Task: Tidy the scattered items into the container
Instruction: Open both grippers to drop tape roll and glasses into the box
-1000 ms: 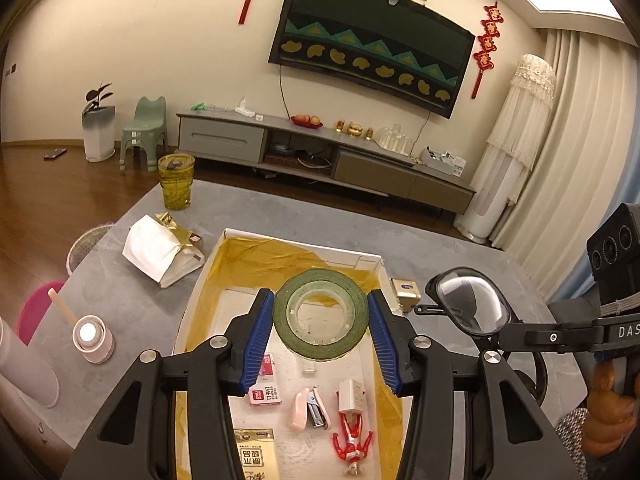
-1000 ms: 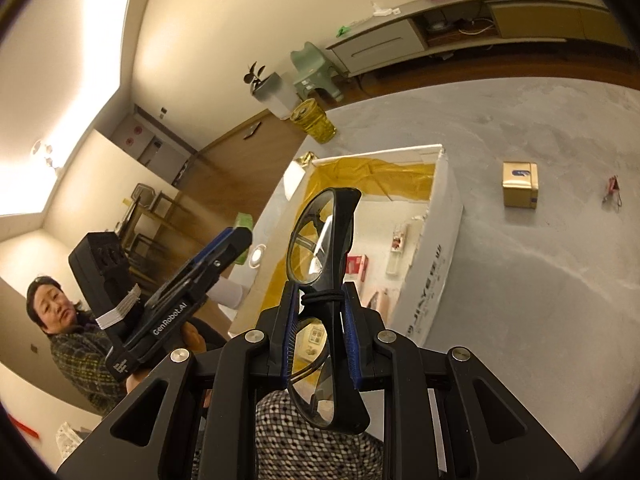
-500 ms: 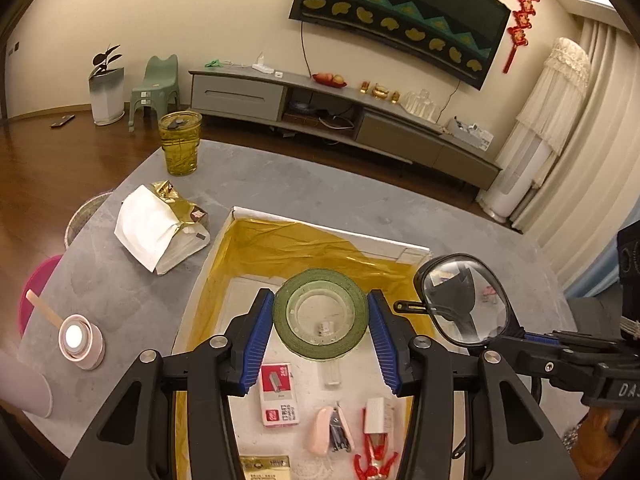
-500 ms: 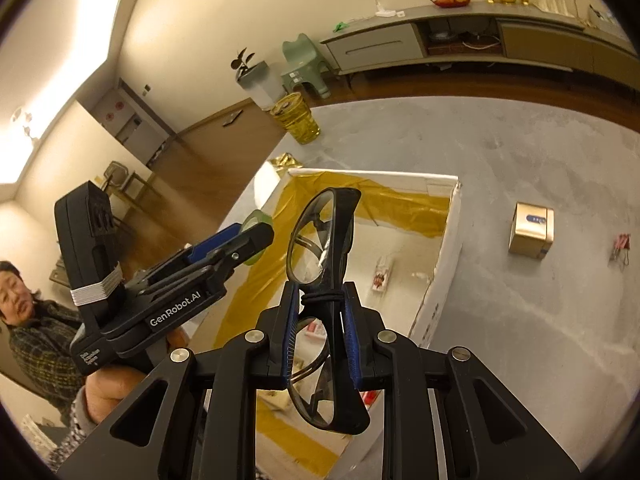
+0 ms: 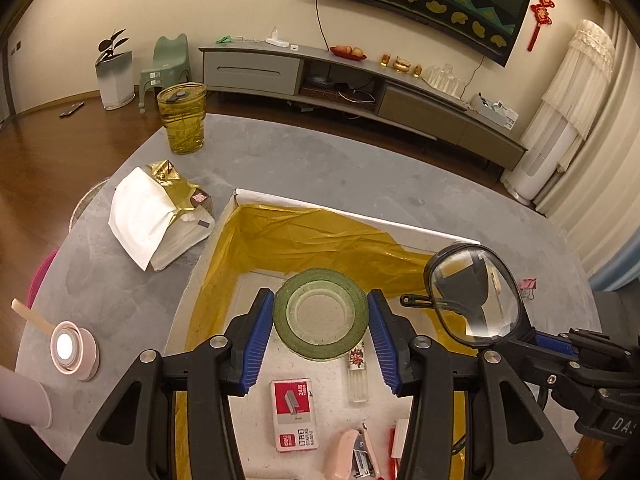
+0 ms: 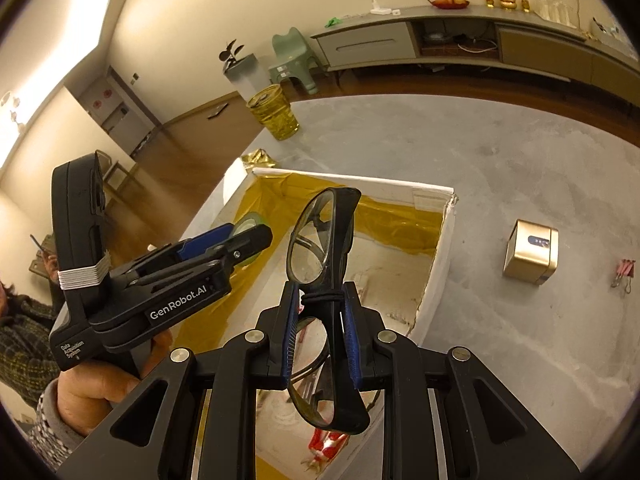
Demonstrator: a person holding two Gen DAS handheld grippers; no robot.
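the grey worktop carries a white box lined with gold foil, which serves as the container. a stapler, a box of staples, a small clear tube and a red item at the lower edge are already seen on its floor. outside it, a gold cube and a pink binder clip lie on the worktop to the right, well apart from the box wall.

a pair of black glasses is clamped at the bridge by the right tongs, held edge-on above the right wall of the box. a roll of green tape is held flat between the blue pads of the left tongs, over the middle of the box. whether the roll is firmly pinched or only lightly cradled cannot be told with certainty, though both pads are seen touching its rim.

the main risk is judged to be a collision: the two tongs are close together above the same box, and a lens could be struck if both are lowered at once. the glasses could also be dropped onto the box wall and tip outside, since they hang near that edge. if the tape is released from this height, it could roll or land on the tube or staples beneath. the smaller items outside could be overlooked.
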